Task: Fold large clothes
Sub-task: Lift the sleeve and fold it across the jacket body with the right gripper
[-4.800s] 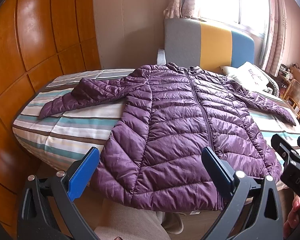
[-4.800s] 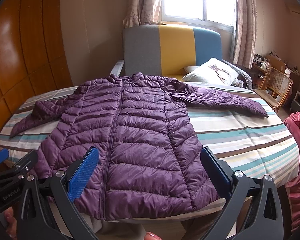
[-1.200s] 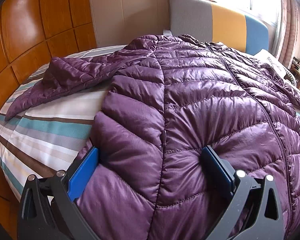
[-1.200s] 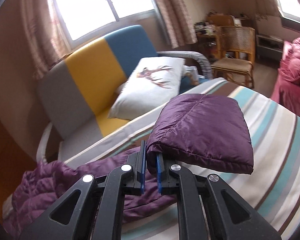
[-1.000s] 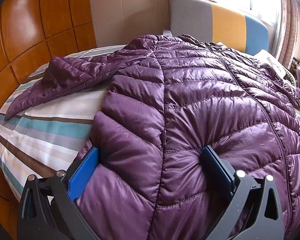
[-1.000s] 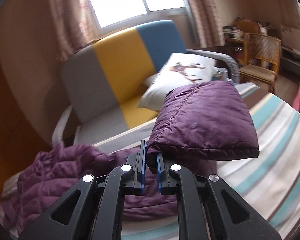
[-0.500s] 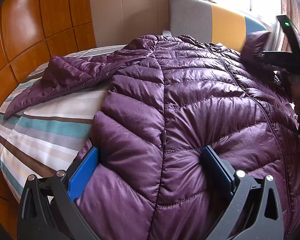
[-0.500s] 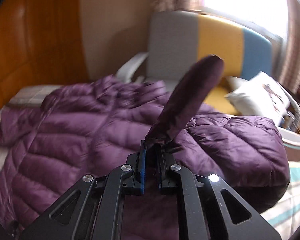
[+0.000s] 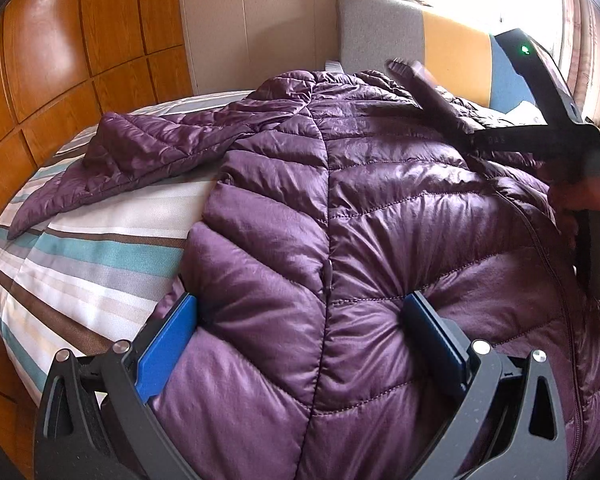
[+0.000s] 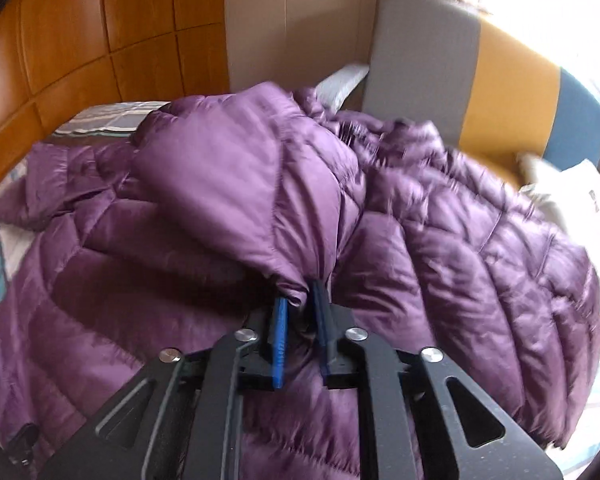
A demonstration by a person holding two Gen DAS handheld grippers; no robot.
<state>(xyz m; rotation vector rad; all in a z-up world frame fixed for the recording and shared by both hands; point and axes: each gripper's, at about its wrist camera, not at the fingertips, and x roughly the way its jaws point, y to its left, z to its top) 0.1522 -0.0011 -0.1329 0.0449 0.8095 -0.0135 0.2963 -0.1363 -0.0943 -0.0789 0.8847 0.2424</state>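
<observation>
A purple quilted puffer jacket [image 9: 360,208] lies front up on a striped bed [image 9: 84,256]. My left gripper [image 9: 300,328] is open, its blue pads pressed down on the jacket's lower hem area. My right gripper [image 10: 300,312] is shut on the cuff of the jacket's right sleeve [image 10: 236,184] and holds it over the jacket's chest. The right gripper also shows in the left wrist view [image 9: 440,92], above the jacket's upper right. The left sleeve [image 9: 140,156] lies spread out to the left on the bed.
A grey, yellow and blue sofa [image 10: 500,80] stands behind the bed, with a white pillow [image 10: 572,192] on it. Wooden wall panels [image 9: 60,60] run along the left. A bright window is at the upper right.
My right gripper has carried the right sleeve leftward across the jacket, from out over the bed to above the chest. My left gripper has stayed pressed on the hem.
</observation>
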